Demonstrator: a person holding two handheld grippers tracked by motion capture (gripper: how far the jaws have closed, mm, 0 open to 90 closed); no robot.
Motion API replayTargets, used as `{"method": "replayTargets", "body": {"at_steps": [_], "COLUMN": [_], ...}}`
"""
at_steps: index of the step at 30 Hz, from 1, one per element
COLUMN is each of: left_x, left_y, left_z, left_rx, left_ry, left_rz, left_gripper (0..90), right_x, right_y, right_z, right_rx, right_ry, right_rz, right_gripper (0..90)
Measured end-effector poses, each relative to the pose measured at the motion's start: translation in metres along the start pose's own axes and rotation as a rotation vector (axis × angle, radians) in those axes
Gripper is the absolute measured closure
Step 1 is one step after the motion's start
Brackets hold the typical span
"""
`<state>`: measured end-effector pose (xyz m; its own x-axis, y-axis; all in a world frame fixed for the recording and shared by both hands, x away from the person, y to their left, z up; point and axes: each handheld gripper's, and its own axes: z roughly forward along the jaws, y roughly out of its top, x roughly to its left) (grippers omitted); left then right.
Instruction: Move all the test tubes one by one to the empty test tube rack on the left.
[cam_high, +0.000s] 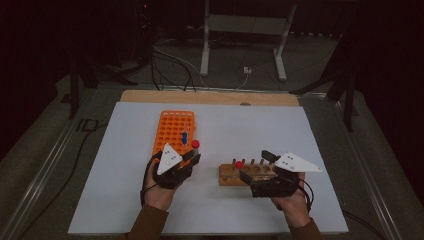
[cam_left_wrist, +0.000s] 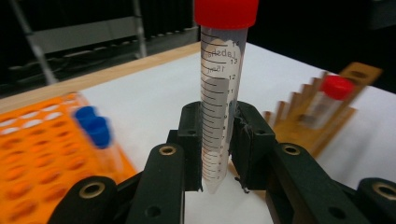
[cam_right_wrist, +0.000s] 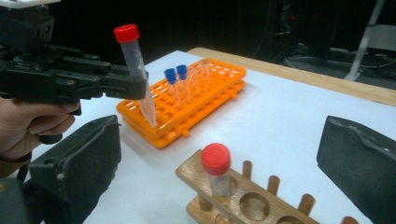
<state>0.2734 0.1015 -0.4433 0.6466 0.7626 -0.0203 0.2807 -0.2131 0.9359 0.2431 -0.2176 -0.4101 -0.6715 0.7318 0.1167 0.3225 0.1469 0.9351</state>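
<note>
My left gripper (cam_left_wrist: 217, 140) is shut on a clear graduated tube with a red cap (cam_left_wrist: 219, 93), held upright just above the white mat. It hovers beside the near right corner of the orange rack (cam_high: 172, 127), where two blue-capped tubes (cam_high: 184, 137) stand. A second red-capped tube (cam_right_wrist: 217, 168) sits in the end hole of the wooden rack (cam_right_wrist: 243, 196). My right gripper (cam_right_wrist: 219, 154) is open, its pads wide apart on either side of that rack's end. In the right gripper view, the left gripper (cam_right_wrist: 140, 86) holds its tube (cam_right_wrist: 137, 65) slightly tilted.
A white mat (cam_high: 250, 125) covers the table, with a wooden strip (cam_high: 210, 96) along its far edge. Beyond it stand a metal frame's legs (cam_high: 205, 45) and cables on the floor. The wooden rack has several vacant holes (cam_right_wrist: 254, 204).
</note>
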Motion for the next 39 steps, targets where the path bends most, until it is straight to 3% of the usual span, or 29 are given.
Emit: {"method": "replayTargets", "body": {"at_steps": [7, 13, 21, 31, 39], "left_x": [0.017, 0.025, 0.026, 0.03, 0.029], "left_y": [-0.007, -0.015, -0.023, -0.039, -0.045], "left_z": [0.005, 0.014, 0.024, 0.031, 0.038], "left_rx": [0.001, 0.007, 0.037, 0.108, 0.172], "left_ry": [0.091, 0.136, 0.15, 0.166, 0.173], "left_rz": [-0.006, -0.013, -0.017, -0.048, -0.04], "left_gripper": [75.1, 75.2, 75.2, 75.2, 75.4], "right_x": [-0.002, -0.003, -0.005, -0.004, -0.007], "right_y": [0.0, 0.001, 0.001, 0.0, -0.001], "right_z": [-0.003, -0.004, -0.007, -0.005, -0.006], "right_rx": [-0.006, -0.011, -0.017, -0.005, -0.003], "right_ry": [-0.016, -0.022, -0.022, -0.022, -0.027], "right_rz": [0.003, 0.002, 0.006, -0.006, 0.002], "right_gripper": [0.0, 0.0, 0.1, 0.1, 0.1]}}
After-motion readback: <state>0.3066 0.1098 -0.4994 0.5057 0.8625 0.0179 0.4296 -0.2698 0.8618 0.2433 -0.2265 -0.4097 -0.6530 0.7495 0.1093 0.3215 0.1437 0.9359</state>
